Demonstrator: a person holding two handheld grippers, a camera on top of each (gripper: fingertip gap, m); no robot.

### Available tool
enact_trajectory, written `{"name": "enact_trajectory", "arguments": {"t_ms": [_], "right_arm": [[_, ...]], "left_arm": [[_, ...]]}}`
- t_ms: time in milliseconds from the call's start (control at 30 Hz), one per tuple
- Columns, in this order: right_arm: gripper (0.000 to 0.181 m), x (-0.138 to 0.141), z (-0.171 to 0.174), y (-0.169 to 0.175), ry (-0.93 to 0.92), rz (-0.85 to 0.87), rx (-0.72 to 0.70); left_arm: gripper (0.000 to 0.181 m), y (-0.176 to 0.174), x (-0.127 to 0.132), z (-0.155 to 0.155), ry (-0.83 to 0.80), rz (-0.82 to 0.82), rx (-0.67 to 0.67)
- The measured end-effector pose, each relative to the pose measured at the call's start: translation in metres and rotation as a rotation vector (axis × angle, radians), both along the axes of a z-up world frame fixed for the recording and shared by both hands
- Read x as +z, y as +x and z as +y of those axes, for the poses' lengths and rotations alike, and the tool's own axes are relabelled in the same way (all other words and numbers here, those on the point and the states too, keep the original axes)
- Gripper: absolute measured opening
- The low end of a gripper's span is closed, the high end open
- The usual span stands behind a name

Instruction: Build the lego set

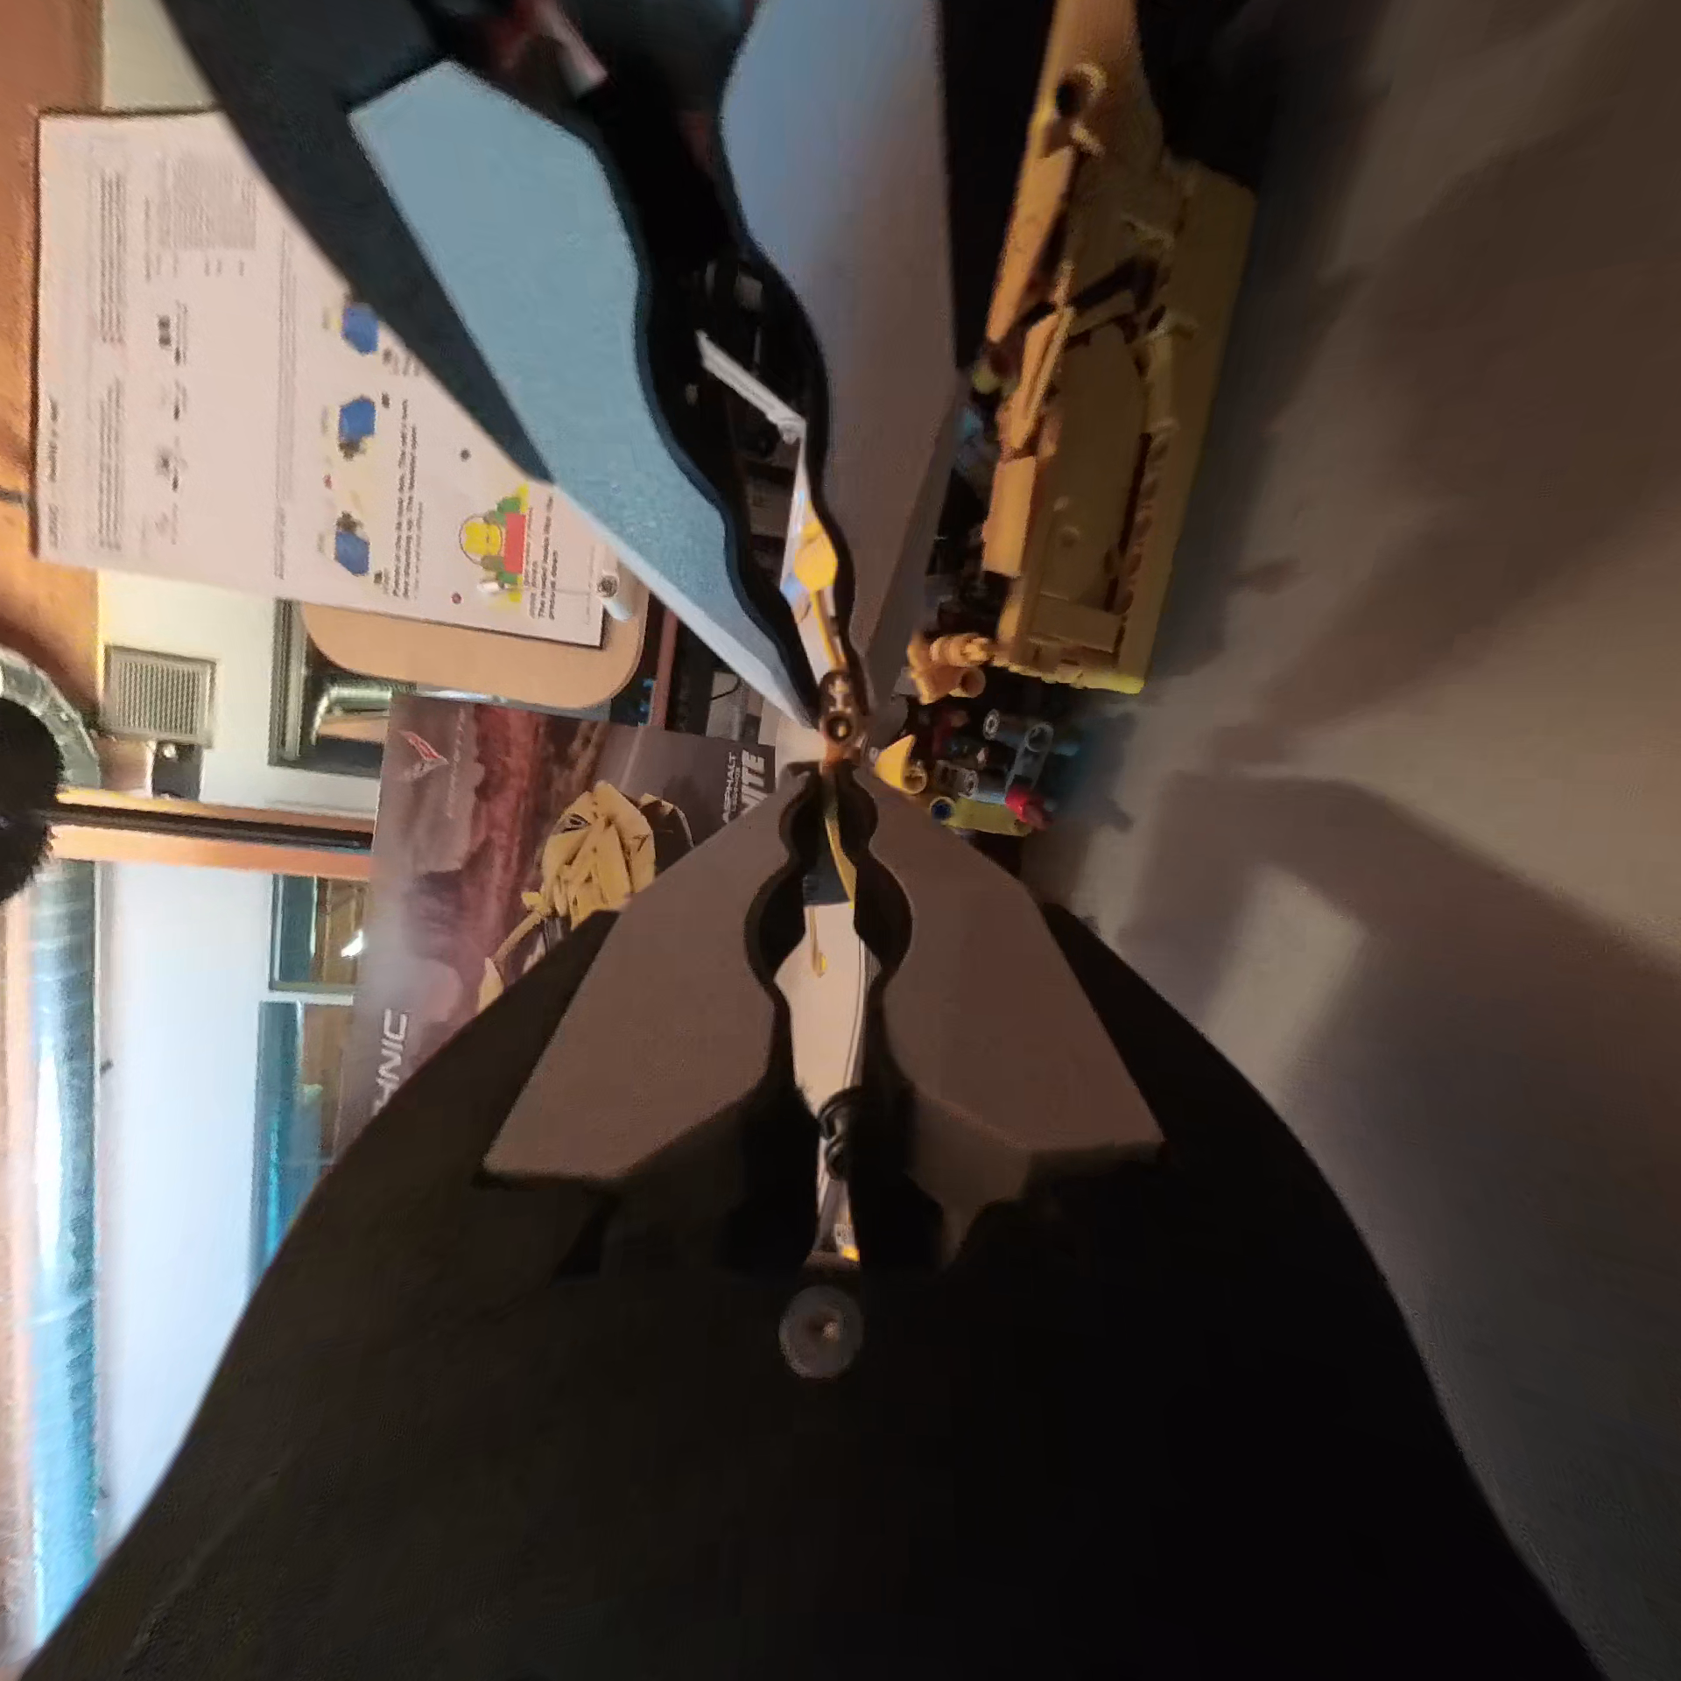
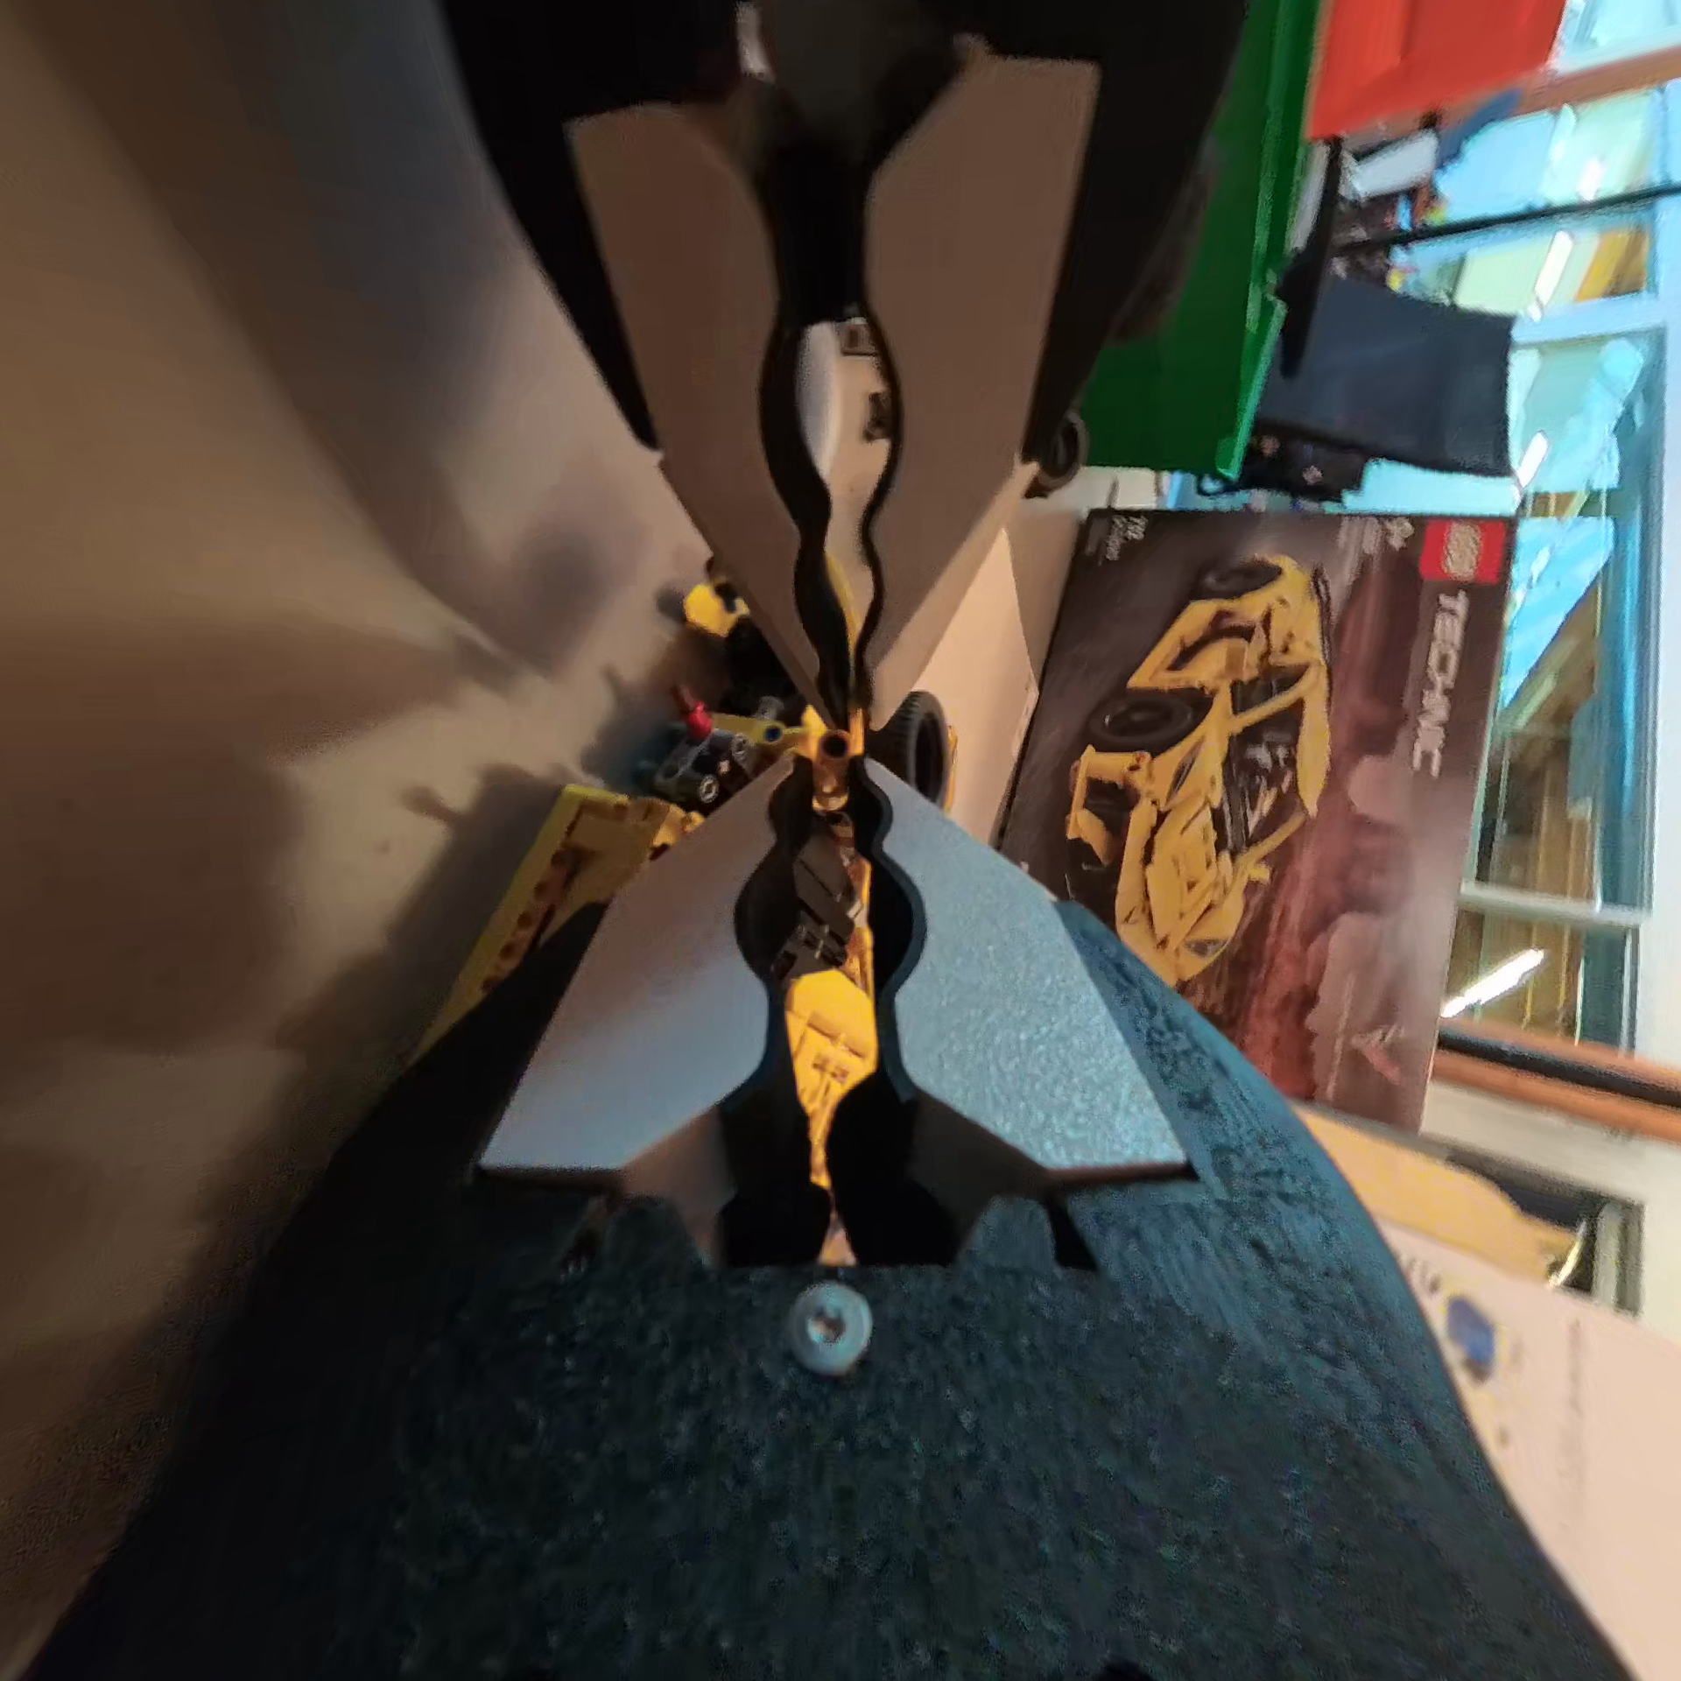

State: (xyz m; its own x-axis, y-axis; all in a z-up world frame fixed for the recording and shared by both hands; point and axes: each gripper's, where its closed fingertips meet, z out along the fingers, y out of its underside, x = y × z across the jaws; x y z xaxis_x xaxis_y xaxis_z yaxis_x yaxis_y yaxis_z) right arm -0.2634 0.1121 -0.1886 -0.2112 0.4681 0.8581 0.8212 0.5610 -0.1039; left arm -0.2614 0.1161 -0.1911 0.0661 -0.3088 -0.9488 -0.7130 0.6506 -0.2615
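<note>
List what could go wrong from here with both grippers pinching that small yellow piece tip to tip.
1. The small yellow piece is held only at the very tips of the left gripper and right gripper; a slight twist could pop it loose.
2. If dropped, it could vanish among the loose parts below.
3. The yellow car body lies close by; a slipping gripper might knock it.

Partly built yellow lego car body [image 1: 1082, 382] with dark brown gaps. Beside it, loose pieces [image 1: 987, 773]: yellow, grey, blue, one red. Printed cardboard box [image 2: 1273, 800]: yellow car on reddish-brown ground.
</note>
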Motion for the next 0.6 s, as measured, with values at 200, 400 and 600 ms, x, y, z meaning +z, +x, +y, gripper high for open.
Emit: {"name": "enact_trajectory", "arguments": {"t_ms": [200, 400, 600], "right_arm": [[0.006, -0.005, -0.006, 0.004, 0.009, -0.173, 0.029], [0.022, -0.015, -0.014, 0.005, -0.276, 0.112, -0.127], [0.050, -0.017, -0.004, 0.019, -0.586, 0.266, -0.319]], "left_arm": [[0.002, 0.006, -0.004, -0.005, 0.061, 0.060, -0.020], [0.002, 0.002, -0.018, -0.007, 0.128, 0.156, -0.024], [0.002, 0.008, -0.018, -0.009, 0.227, 0.202, -0.038]]}}
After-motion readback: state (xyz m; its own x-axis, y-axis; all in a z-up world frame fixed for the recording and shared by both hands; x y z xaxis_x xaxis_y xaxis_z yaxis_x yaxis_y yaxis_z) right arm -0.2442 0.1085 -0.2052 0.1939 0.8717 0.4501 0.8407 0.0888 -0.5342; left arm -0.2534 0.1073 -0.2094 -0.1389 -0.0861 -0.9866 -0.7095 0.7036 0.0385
